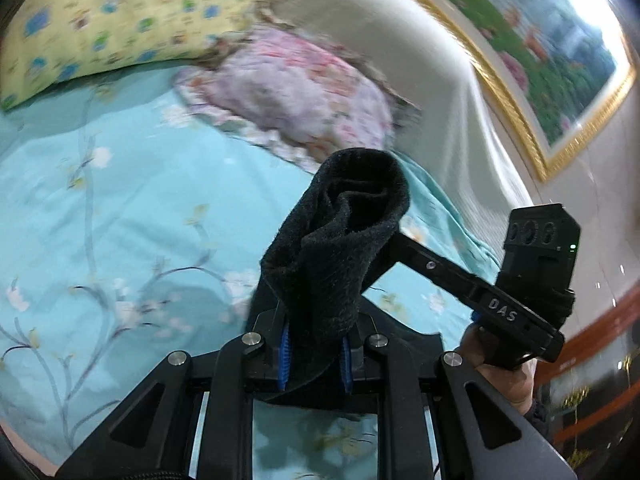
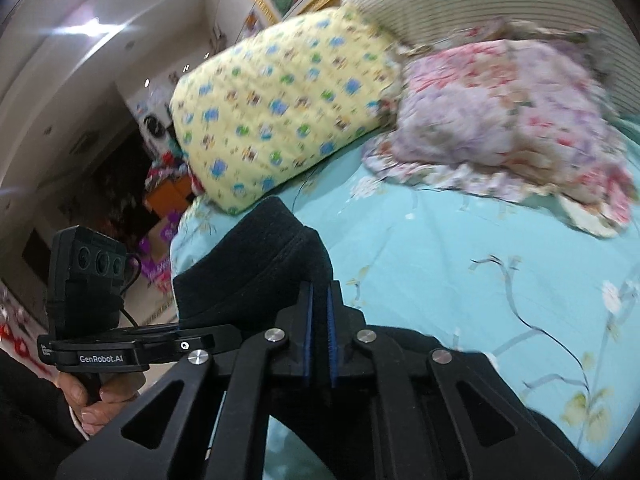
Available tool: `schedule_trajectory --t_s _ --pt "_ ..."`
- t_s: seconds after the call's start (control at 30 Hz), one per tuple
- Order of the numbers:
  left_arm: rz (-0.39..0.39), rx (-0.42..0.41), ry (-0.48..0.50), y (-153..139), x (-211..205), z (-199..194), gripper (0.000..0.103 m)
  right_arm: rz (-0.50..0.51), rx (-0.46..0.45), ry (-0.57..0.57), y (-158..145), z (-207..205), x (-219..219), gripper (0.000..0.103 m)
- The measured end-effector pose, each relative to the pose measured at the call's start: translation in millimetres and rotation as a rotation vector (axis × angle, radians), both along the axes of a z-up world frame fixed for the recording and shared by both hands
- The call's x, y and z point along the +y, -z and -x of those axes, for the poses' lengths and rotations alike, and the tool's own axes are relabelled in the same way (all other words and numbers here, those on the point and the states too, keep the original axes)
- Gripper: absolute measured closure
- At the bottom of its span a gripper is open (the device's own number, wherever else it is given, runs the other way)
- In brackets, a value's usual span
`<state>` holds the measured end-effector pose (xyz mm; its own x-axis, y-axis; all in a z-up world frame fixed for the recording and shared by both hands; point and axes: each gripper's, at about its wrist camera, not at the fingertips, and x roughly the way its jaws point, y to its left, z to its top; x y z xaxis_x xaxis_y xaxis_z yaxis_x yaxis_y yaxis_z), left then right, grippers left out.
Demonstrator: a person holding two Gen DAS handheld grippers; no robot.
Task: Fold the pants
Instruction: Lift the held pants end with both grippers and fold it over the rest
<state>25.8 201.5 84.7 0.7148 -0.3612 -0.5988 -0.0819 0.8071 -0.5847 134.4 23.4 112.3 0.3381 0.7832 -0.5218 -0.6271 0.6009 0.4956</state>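
Note:
The black pants are held up above a bed with a turquoise floral sheet. My left gripper is shut on a bunched fold of them; the cloth stands up in front of its blue pads. My right gripper is shut on another part of the pants, which drape to its left and below. The other gripper shows at the right of the left wrist view and at the left of the right wrist view. The rest of the pants is hidden under the grippers.
A yellow patterned pillow and a pink floral pillow lie at the head of the bed by a striped headboard. A gold-framed picture hangs on the wall. Boxes and clutter stand beside the bed.

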Motion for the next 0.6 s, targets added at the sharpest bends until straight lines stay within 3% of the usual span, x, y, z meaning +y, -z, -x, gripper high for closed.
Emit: schedule_trajectory --t_s 0.6 --pt "-0.095 0.003 0.248 -19.2 -133.3 -17.0 0.085 -0.121 0.032 0.225 21.7 44.4 -135.1 0.097"
